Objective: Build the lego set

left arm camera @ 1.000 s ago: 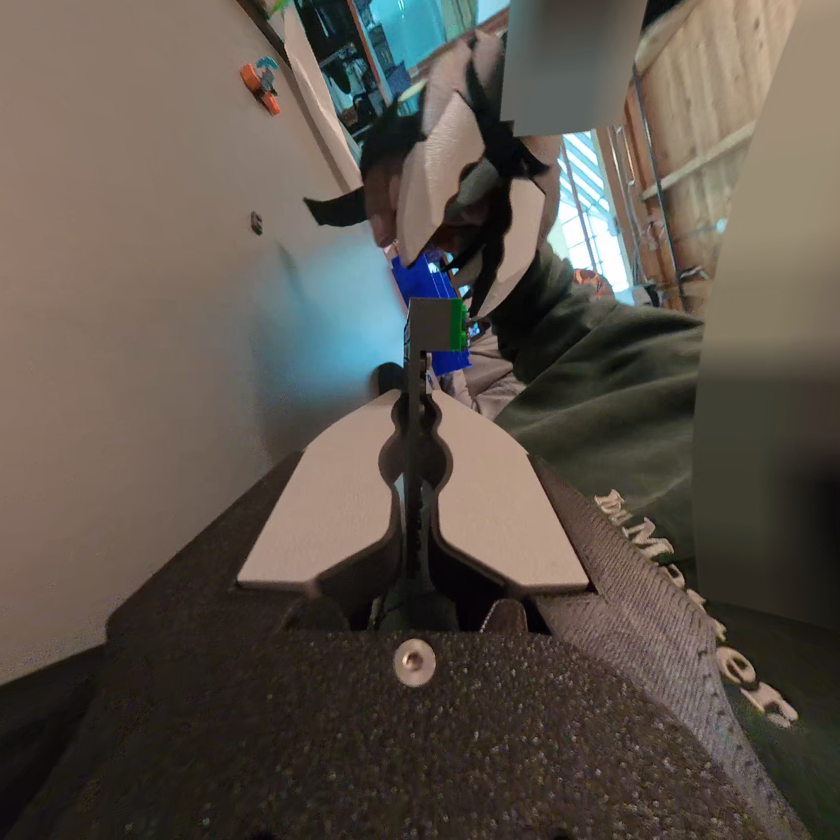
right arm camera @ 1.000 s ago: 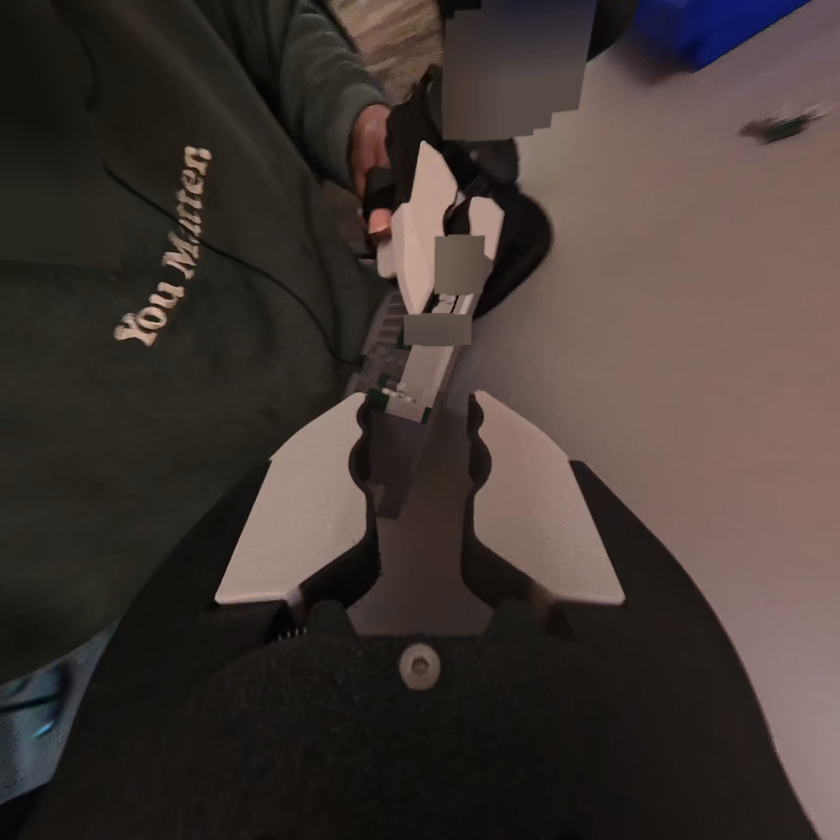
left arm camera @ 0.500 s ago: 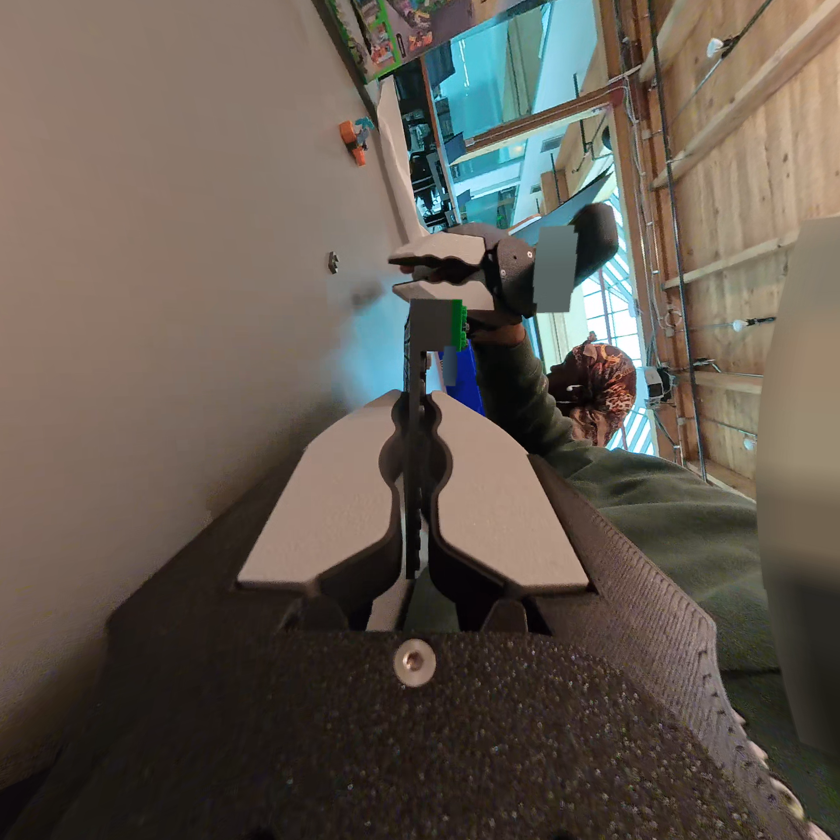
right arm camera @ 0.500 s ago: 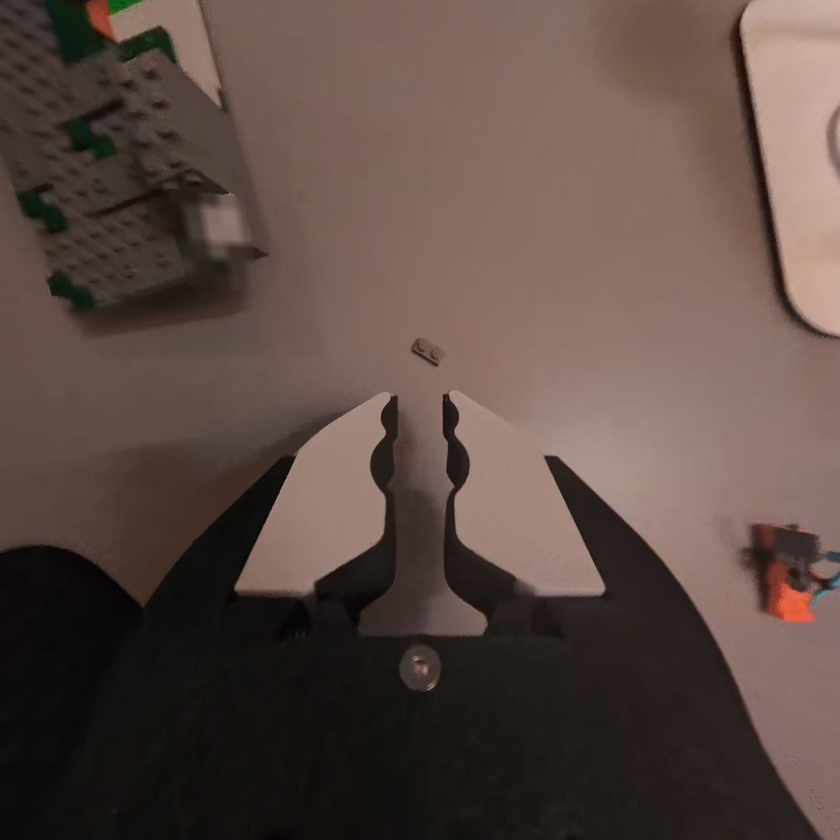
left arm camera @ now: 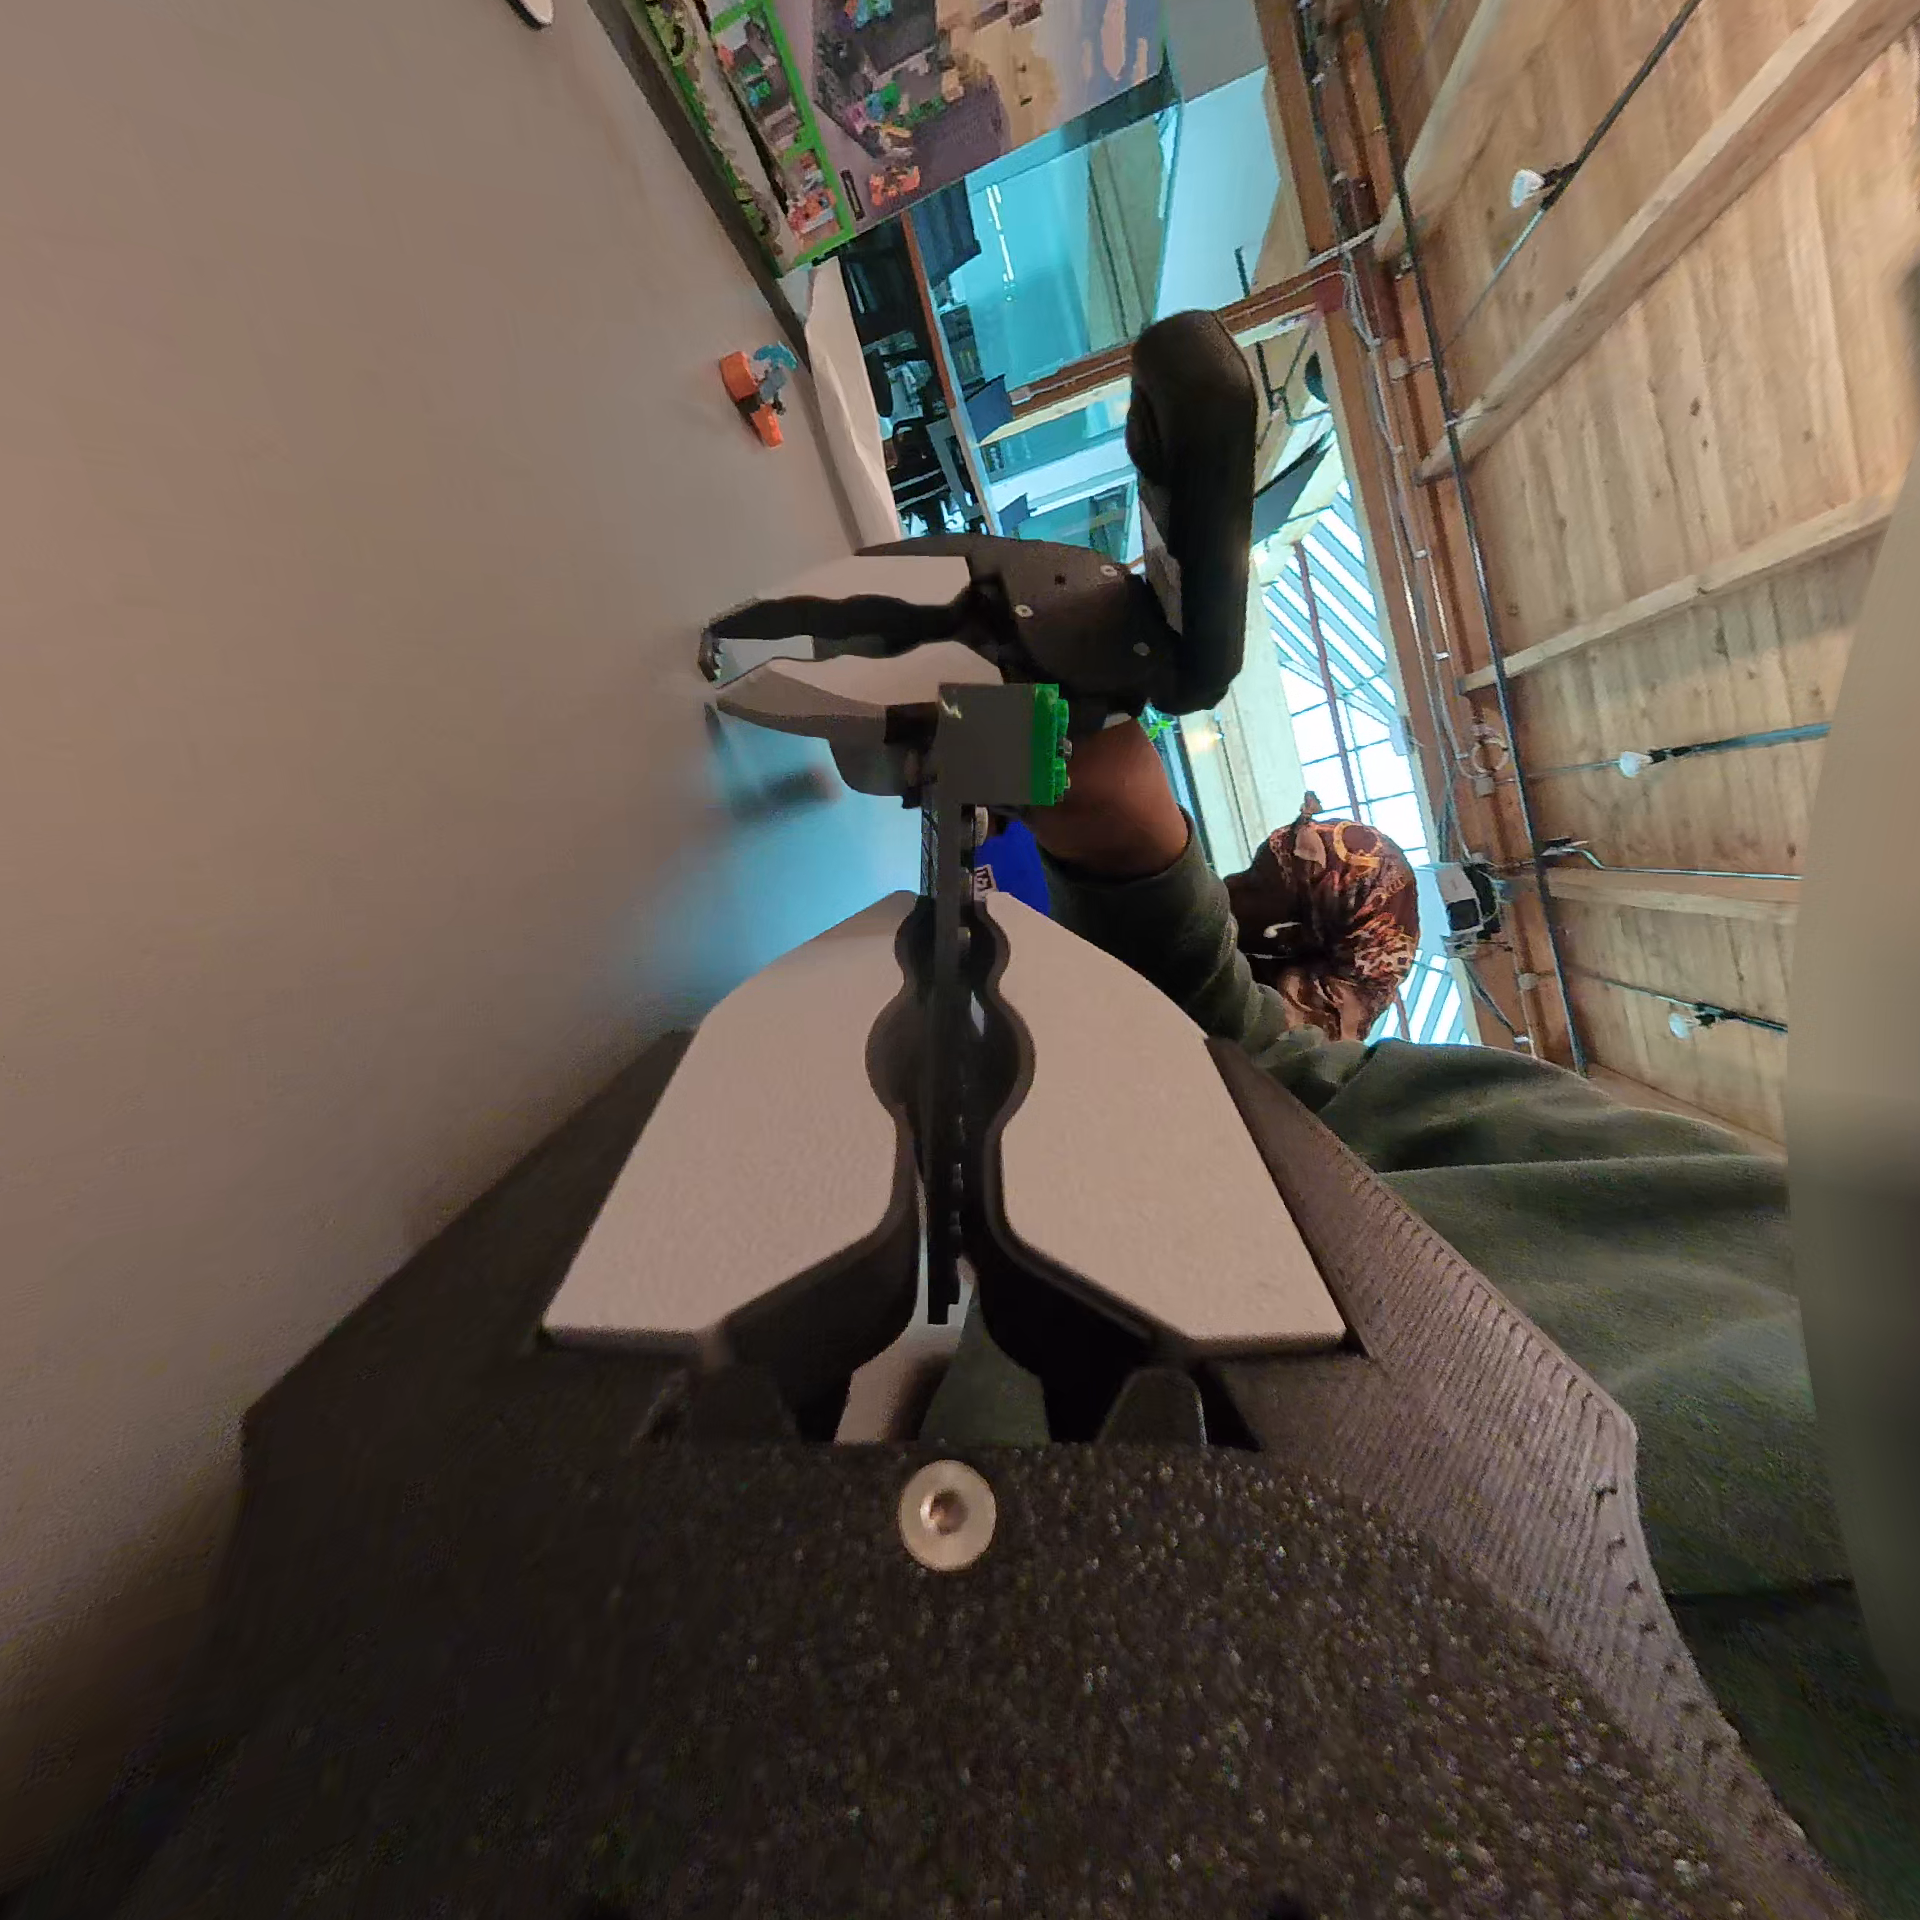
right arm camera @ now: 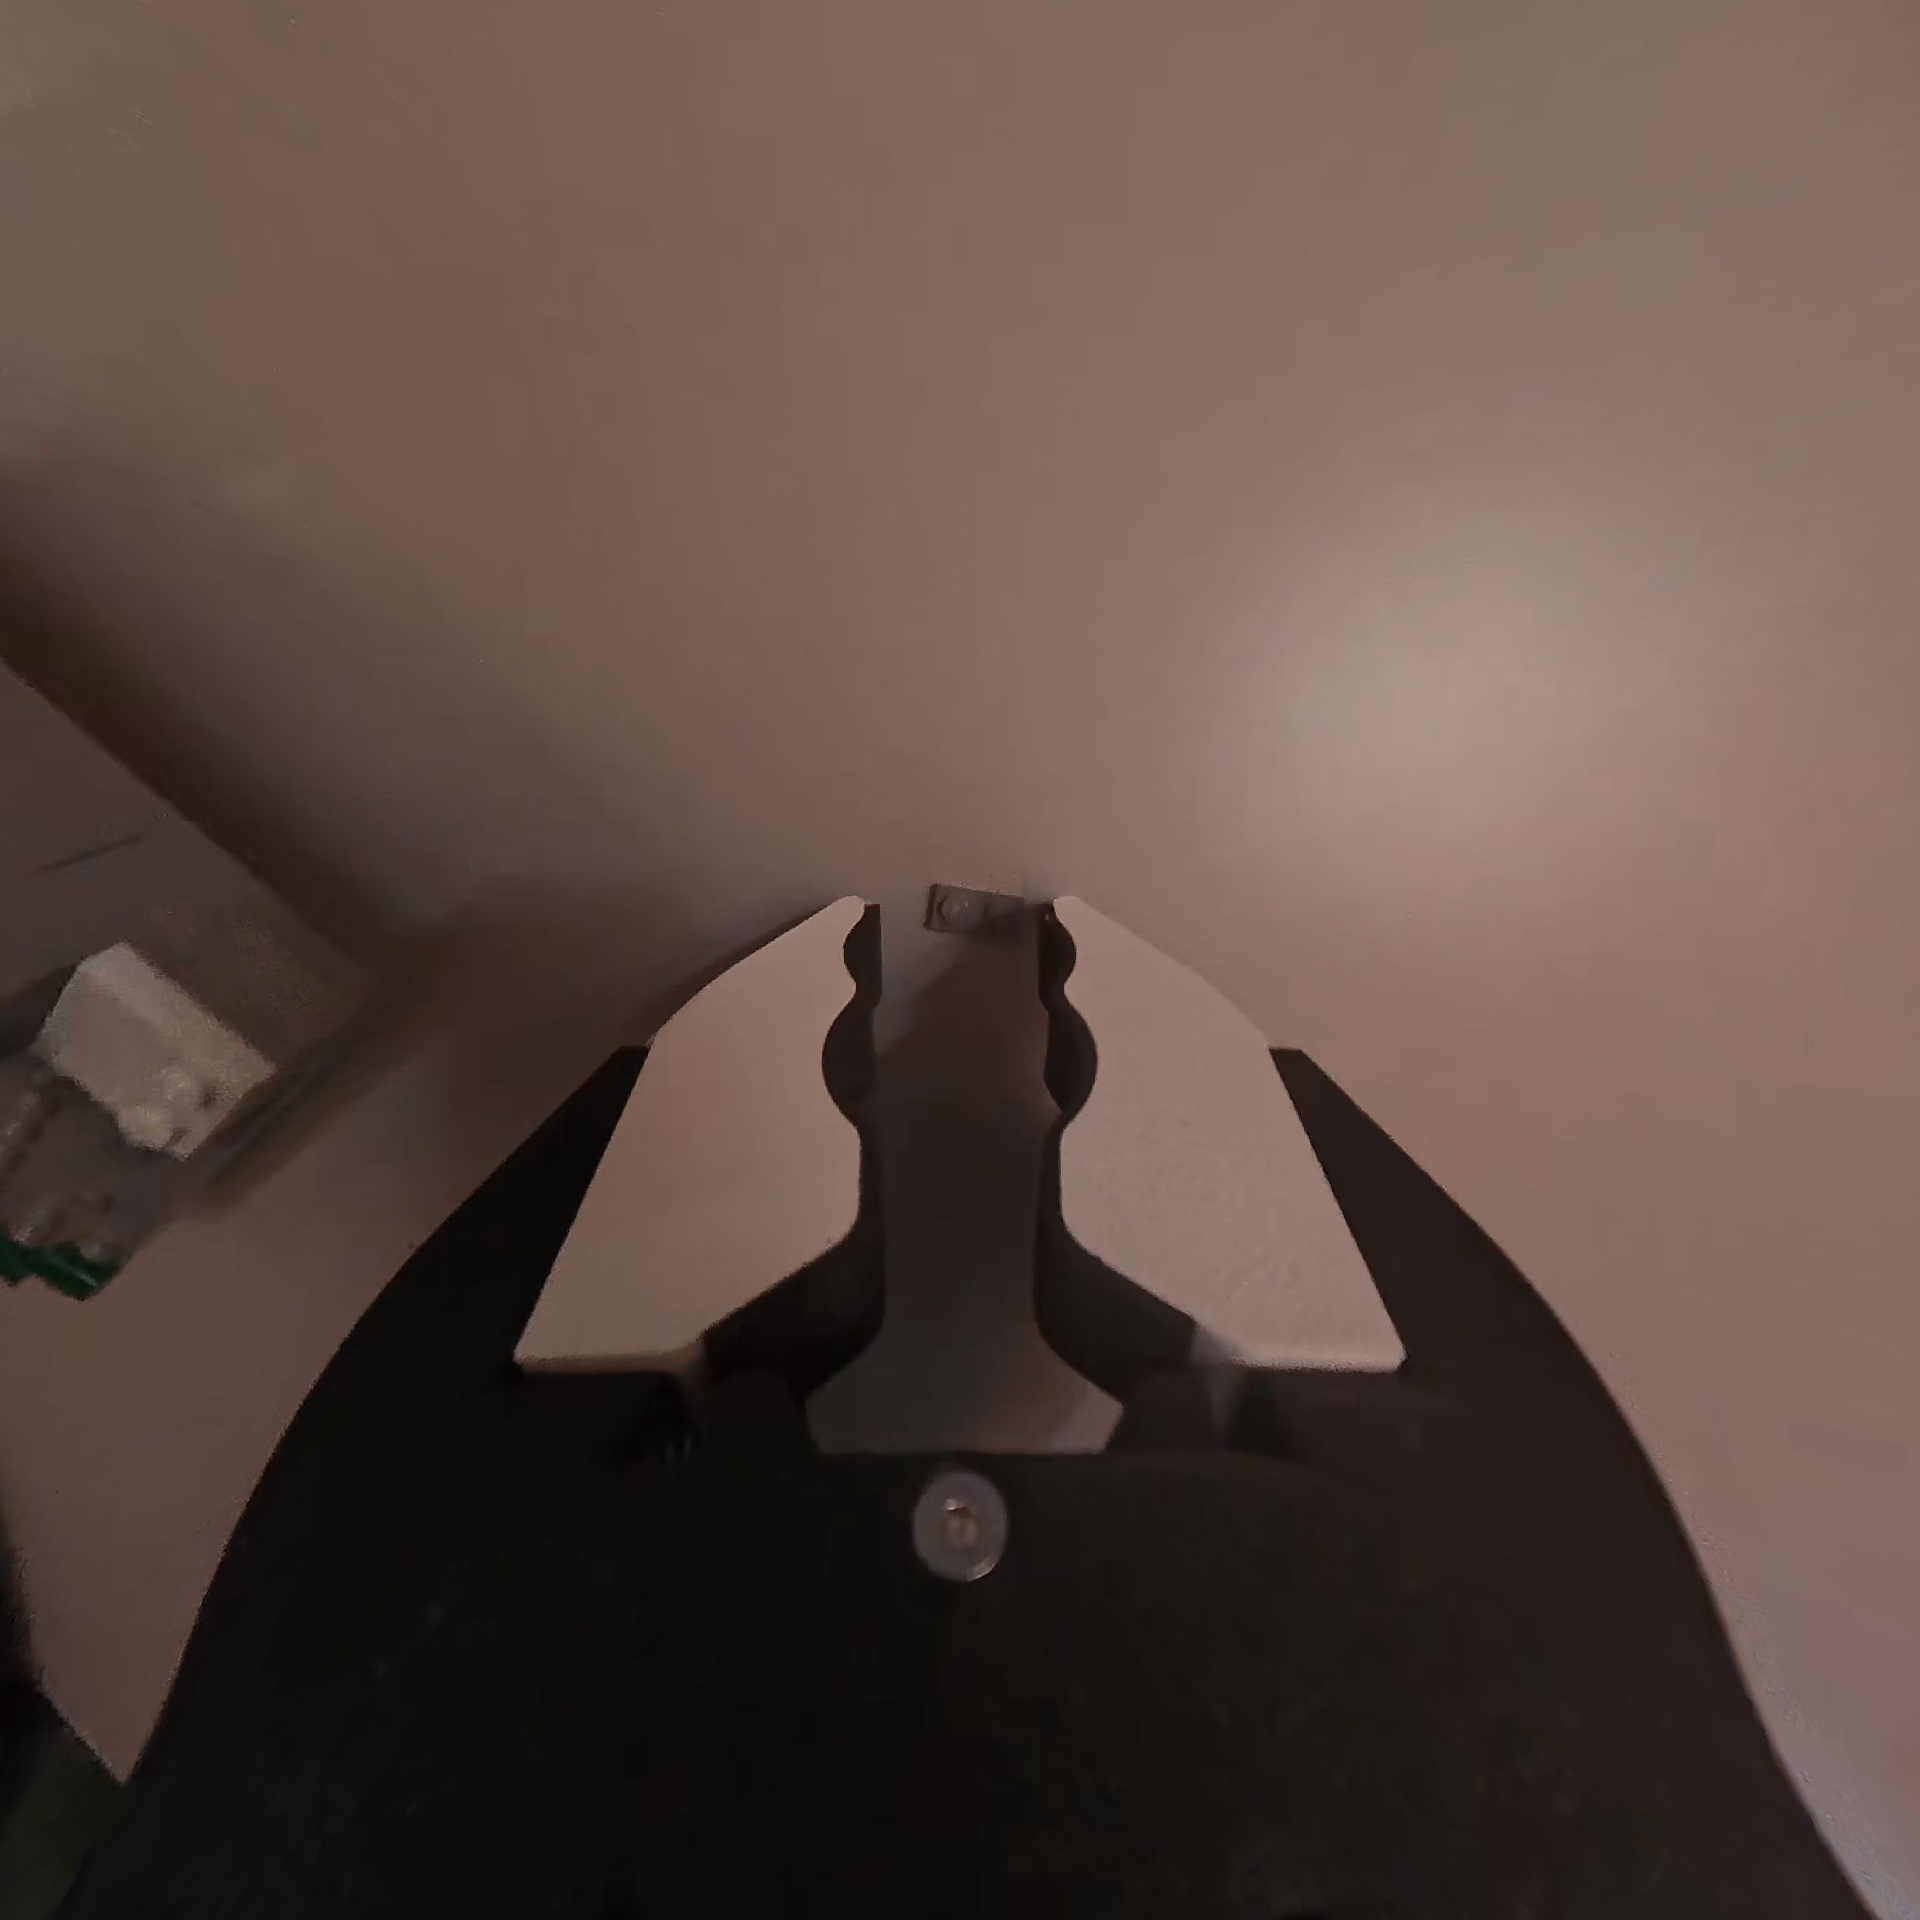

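Right tongs point(right arm camera: 961, 906) — parted — straddle grey plate point(right arm camera: 971, 914).

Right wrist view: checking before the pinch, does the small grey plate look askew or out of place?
Slightly. The small grey plate lies flat on the table between the open right gripper tips, off-centre toward its right finger. Nothing looks damaged.

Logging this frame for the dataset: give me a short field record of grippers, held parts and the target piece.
left gripper: jaws shut on flat grey lego plate assembly with green edge bricks, held edge-on
right gripper: jaws open, tips down at the table
target: small grey two-stud lego plate, lying on the beige table between the jaw tips, not yet gripped
elsewhere: orange lego piece on the table
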The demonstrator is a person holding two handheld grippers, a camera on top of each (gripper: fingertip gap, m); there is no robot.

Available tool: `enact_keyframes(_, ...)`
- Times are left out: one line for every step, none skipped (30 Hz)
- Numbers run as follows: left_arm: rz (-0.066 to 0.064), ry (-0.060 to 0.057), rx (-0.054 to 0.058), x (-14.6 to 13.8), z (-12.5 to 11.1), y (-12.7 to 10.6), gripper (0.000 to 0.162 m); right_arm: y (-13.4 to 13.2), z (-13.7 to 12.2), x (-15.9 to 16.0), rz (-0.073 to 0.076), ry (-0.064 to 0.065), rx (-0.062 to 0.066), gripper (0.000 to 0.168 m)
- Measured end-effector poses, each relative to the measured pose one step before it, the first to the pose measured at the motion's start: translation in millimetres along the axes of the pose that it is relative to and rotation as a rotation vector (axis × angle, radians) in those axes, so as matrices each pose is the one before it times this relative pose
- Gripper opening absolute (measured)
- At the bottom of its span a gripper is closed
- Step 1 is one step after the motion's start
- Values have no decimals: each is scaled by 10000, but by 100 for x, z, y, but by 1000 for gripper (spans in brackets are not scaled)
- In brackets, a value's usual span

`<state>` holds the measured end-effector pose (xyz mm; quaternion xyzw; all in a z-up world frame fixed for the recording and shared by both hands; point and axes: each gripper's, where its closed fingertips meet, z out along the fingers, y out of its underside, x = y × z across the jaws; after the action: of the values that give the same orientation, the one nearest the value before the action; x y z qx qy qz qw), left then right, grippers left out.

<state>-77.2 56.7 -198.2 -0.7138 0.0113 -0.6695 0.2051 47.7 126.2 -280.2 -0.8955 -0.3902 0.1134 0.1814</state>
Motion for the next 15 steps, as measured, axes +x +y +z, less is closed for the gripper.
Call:
enact_keyframes(-19, 97, -22, 91, 15, 9, 6, -40, 38, 86, 75, 47, -58, 27)
enact_keyframes(-27, 96, -25, 64, 6, 10, 6, 9, 29, 120, 5, 95, -79, 24)
enact_keyframes(-27, 92, -25, 48, -5, 10, 7, 53, -3, 113, -13, 98, -92, 22)
enact_keyframes(-38, 75, -28, 26, -30, 21, 6, 62, -10, 67, 15, 68, -99, 20)
enact_keyframes(-41, 65, -13, 27, -42, 3, 6, 86, -20, 22, 29, 48, -93, 19)
enact_keyframes(-27, 70, -8, 47, -43, 8, 6, 71, -18, -9, -5, 55, -70, 19)
enact_keyframes(-21, 64, -10, 46, -26, 14, 6, 43, 9, 43, -57, 109, -47, 17)
enact_keyframes(-13, 46, -12, 17, -17, 18, 6, 11, 6, -4, -54, 81, -13, 15)
enact_keyframes(5, 31, -10, 6, 4, 15, 6, -36, 19, -43, 6, 19, 22, 15)
enact_keyframes(16, 23, -15, 20, 9, 24, 6, -27, 7, -15, -11, 0, 33, 15)
enact_keyframes(23, 11, -7, 11, 22, 23, 6, 4, -5, 9, -21, -14, 35, 15)
enact_keyframes(35, 1, 1, 20, 7, 8, 6, 4, 4, 12, -16, -20, 28, 15)
enact_keyframes(48, -5, 0, 19, 2, 24, 6, 11, -12, 3, -41, -13, 14, 15)
enact_keyframes(35, 0, 13, 34, -18, 1, 6, 34, -13, -11, -76, -16, 3, 15)
enact_keyframes(14, 8, 19, 24, -37, 9, 6, 28, -16, -26, -93, -30, 29, 15)
